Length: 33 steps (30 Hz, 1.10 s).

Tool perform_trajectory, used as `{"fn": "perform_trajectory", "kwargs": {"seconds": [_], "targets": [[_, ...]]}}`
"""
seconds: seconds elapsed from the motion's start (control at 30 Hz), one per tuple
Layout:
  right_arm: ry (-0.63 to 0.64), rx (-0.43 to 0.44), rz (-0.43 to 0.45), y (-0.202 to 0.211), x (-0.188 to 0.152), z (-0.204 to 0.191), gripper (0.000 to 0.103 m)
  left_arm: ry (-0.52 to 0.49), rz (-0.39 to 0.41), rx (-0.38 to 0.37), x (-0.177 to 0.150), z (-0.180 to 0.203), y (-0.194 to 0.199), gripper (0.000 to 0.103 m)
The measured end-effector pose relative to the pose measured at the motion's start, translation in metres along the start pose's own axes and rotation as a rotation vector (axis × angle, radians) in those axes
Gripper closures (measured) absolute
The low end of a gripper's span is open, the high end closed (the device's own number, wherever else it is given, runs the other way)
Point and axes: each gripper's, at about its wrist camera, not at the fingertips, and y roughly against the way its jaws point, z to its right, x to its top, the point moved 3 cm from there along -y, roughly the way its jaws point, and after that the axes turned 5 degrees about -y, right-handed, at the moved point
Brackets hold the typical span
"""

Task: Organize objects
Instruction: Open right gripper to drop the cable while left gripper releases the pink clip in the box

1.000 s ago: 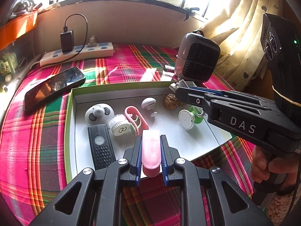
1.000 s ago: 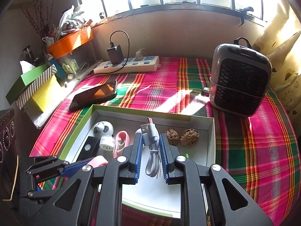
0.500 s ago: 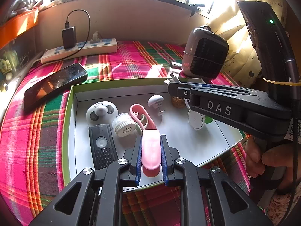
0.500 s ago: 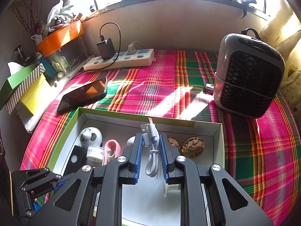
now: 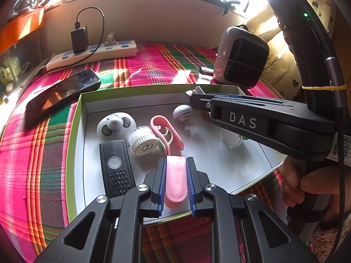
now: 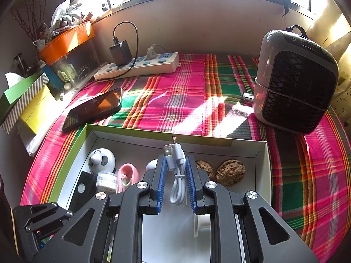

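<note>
Both claws held small things over the green-rimmed box.
The left claw (image 5: 175, 184) gripped a smooth pink case (image 5: 176, 180) above the box (image 5: 76, 118)'s near edge; the right claw (image 6: 174, 182) pinched a coiled white cable (image 6: 176, 175) at frame center. The box's white floor lay bare at lower right, beside the nuts (image 6: 230, 172).

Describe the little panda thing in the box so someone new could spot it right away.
Find the green-edged box on the plaid cloth. In its far left corner sits the panda, just behind the black remote. It alone is a white dome with black patches.
</note>
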Motion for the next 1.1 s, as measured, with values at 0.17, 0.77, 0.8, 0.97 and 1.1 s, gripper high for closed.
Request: {"fn": "perform_trajectory", "kwargs": {"seconds": [0.17, 0.77, 0.8, 0.97, 1.1], "targets": [[0.0, 0.0, 0.002, -0.0008, -0.0002, -0.001, 0.083, 0.007, -0.007, 0.0, -0.0001, 0.0008, -0.0013, 0.087], [-0.008, 0.004, 0.009, -0.0025, -0.0002, -0.0047, 0.083, 0.022, -0.012, -0.001, 0.0001, -0.0014, -0.0019, 0.083], [-0.009, 0.005, 0.008, -0.0026, -0.0003, -0.0046, 0.083, 0.022, -0.012, -0.001, 0.0004, -0.0016, -0.002, 0.083], [-0.011, 0.002, 0.009, -0.0022, -0.0008, -0.0043, 0.083, 0.022, -0.011, 0.004, 0.0011, -0.0019, -0.0012, 0.081], [-0.009, 0.001, 0.015, -0.0011, -0.0003, -0.0046, 0.083, 0.02, -0.011, 0.006, 0.0011, -0.0022, -0.0008, 0.08]]}}
